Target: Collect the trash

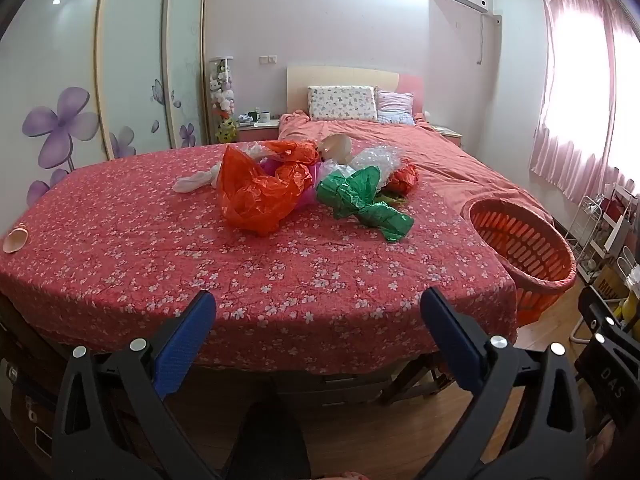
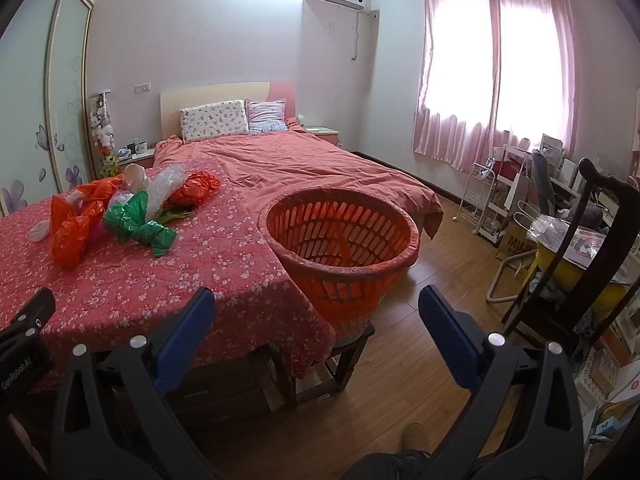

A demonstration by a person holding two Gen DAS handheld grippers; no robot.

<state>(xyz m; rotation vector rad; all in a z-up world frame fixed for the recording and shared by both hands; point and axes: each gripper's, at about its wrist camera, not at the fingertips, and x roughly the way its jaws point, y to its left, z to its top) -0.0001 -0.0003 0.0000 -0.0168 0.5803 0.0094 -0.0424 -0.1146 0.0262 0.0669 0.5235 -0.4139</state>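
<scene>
Bags [image 1: 260, 196] of crumpled plastic lie mid-frame on the floral cloth [image 1: 160, 248], basket [image 2: 340, 236] at right, left gripper [image 1: 318, 312] and right gripper [image 2: 316, 312] both spread, holding nothing.

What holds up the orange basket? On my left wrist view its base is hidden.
Observer: The orange basket stands on a dark wooden stool beside the table.
Operator: Anything inside it?
Observer: No trash visible through its open top.
Operator: Is the right hand-held gripper free?
Observer: Yes, the right hand-held gripper is open and empty, short of the basket.
</scene>
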